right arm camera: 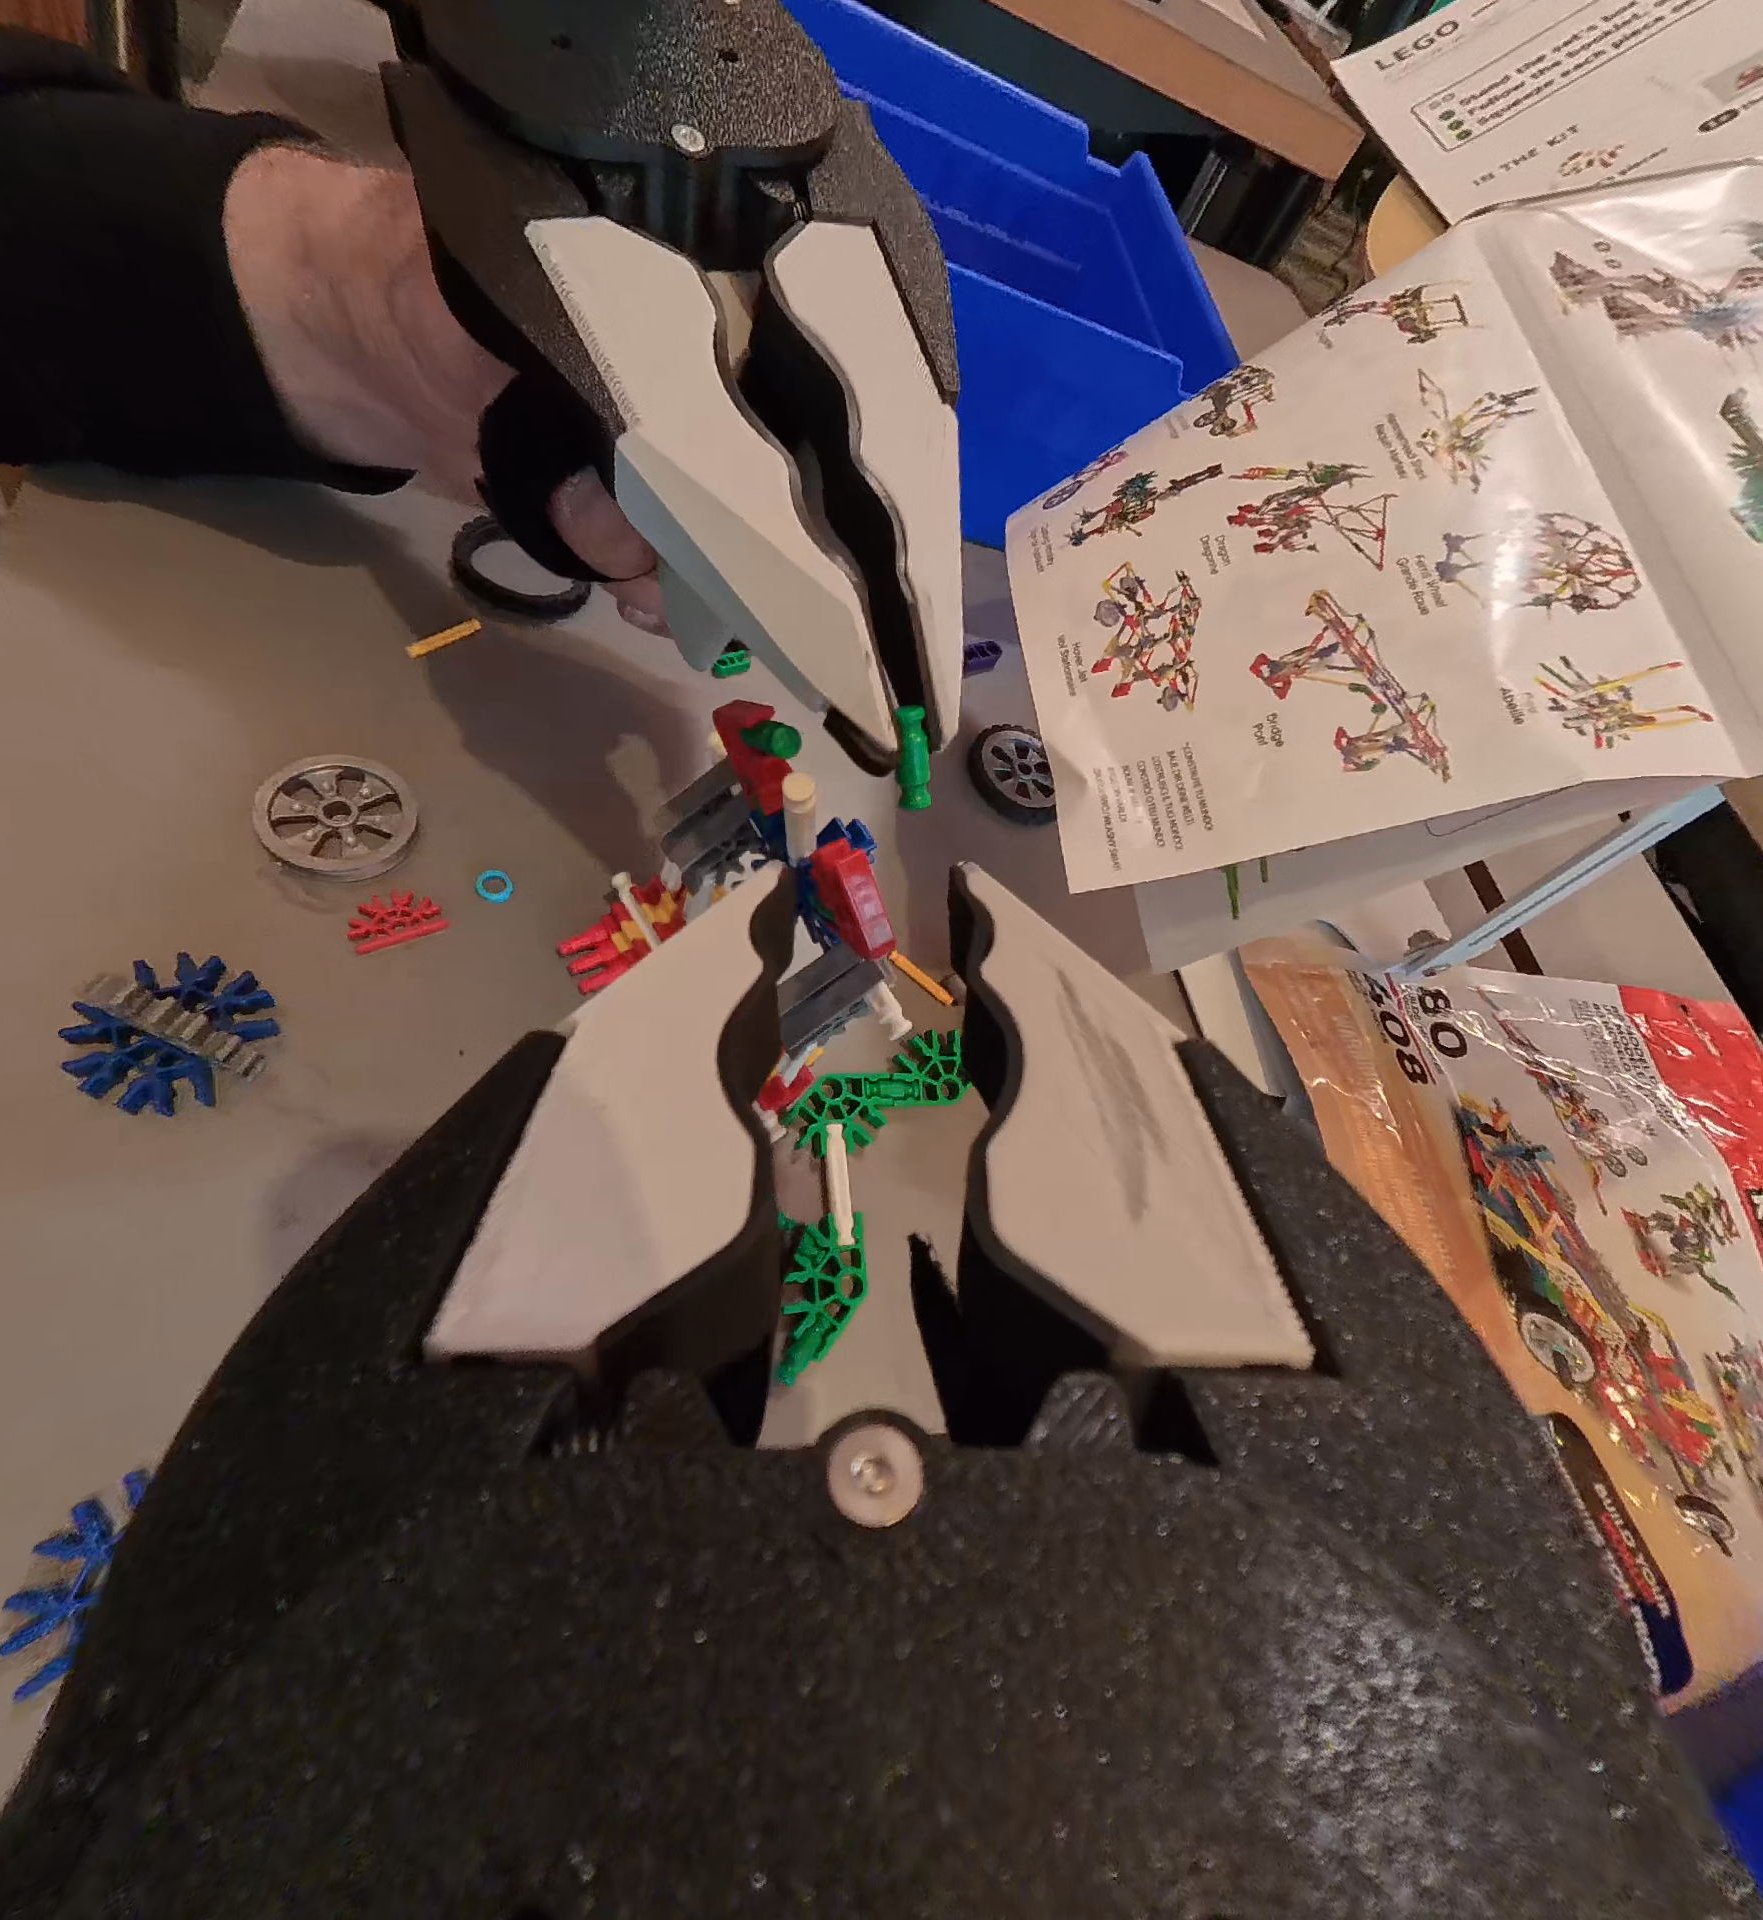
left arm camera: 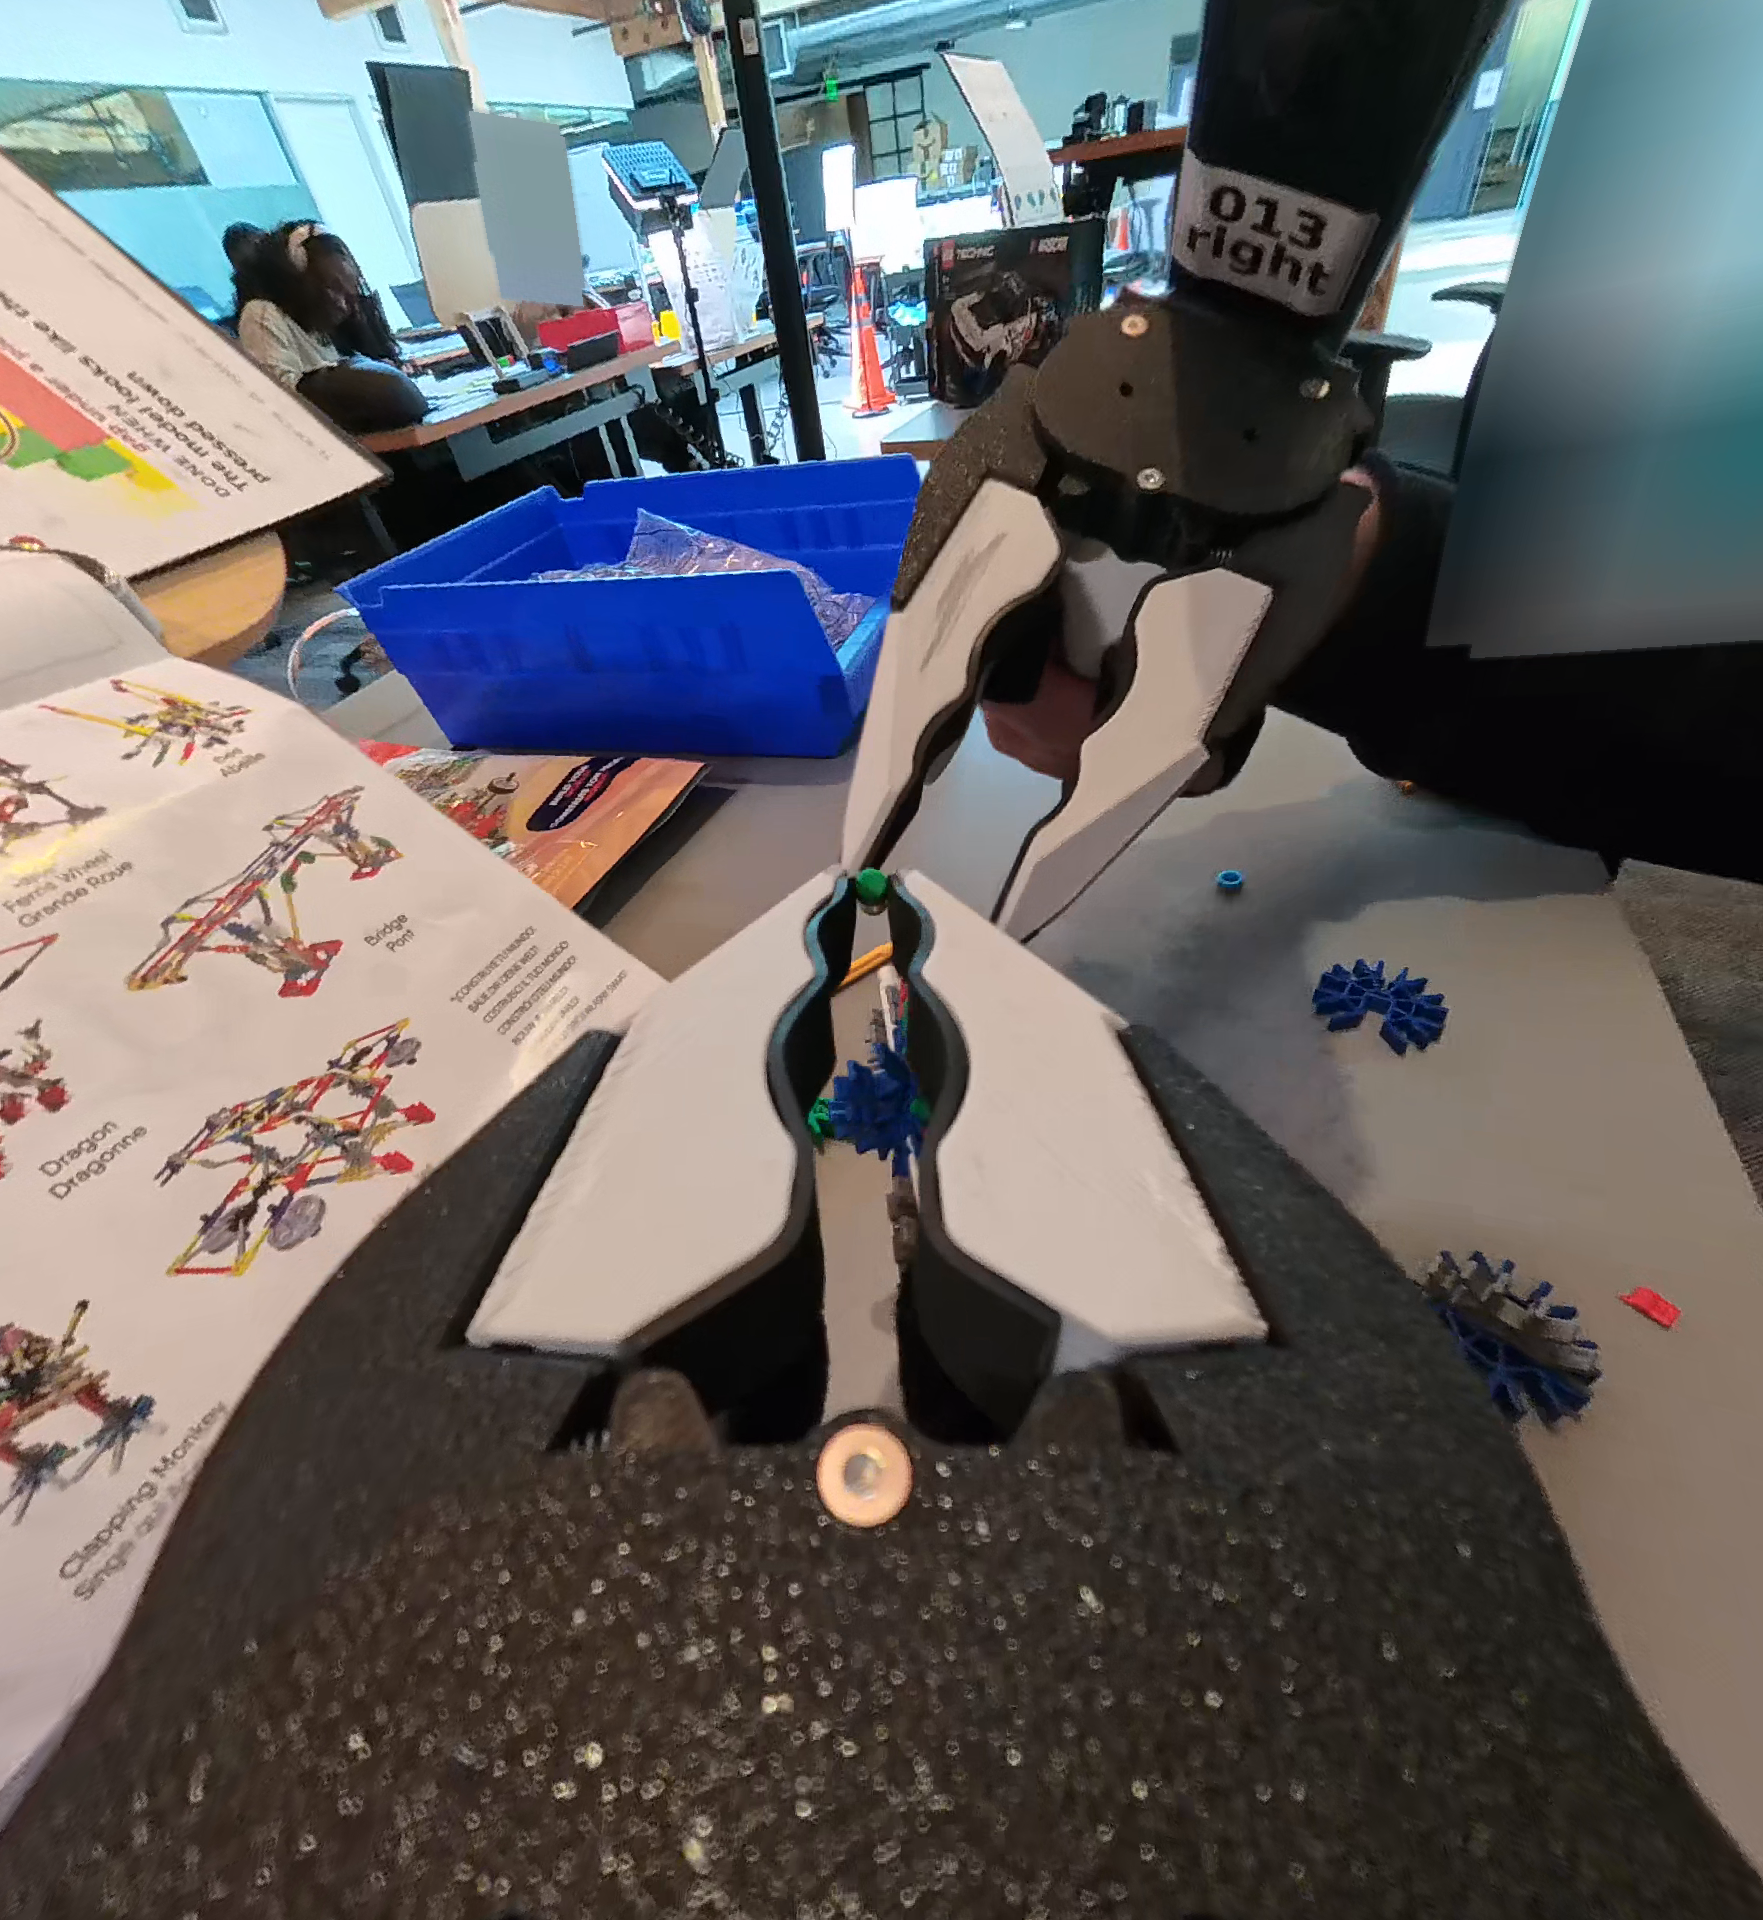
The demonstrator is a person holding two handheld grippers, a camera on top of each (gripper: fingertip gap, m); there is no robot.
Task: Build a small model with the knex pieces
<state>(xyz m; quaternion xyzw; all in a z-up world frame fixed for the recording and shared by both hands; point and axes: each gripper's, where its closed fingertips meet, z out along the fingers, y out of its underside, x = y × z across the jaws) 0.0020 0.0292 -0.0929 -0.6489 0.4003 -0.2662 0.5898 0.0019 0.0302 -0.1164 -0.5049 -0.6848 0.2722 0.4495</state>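
My left gripper (left arm camera: 869, 876) is shut on a short green rod (left arm camera: 869, 891) pinched at its fingertips. In the right wrist view the left gripper (right arm camera: 908, 722) comes in from the top, and the green rod (right arm camera: 913, 758) hangs from its tips just above the table. My right gripper (right arm camera: 866, 883) is open and empty, its fingers on either side of a small build of red, blue, grey and white toy pieces (right arm camera: 835, 904) with green connectors (right arm camera: 877, 1091). In the left wrist view the right gripper (left arm camera: 934, 899) stands open just beyond the rod.
A blue bin (right arm camera: 1043, 364) stands behind. An open instruction booklet (right arm camera: 1376, 571) and a bagged parts package (right arm camera: 1583, 1247) lie to the right. A grey wheel (right arm camera: 335, 818), black tyre (right arm camera: 518, 577), small wheel (right arm camera: 1012, 774), blue snowflake connectors (right arm camera: 170, 1034) and a cyan ring (right arm camera: 493, 885) are scattered about. My two grippers' fingertips are within a few centimetres of each other.
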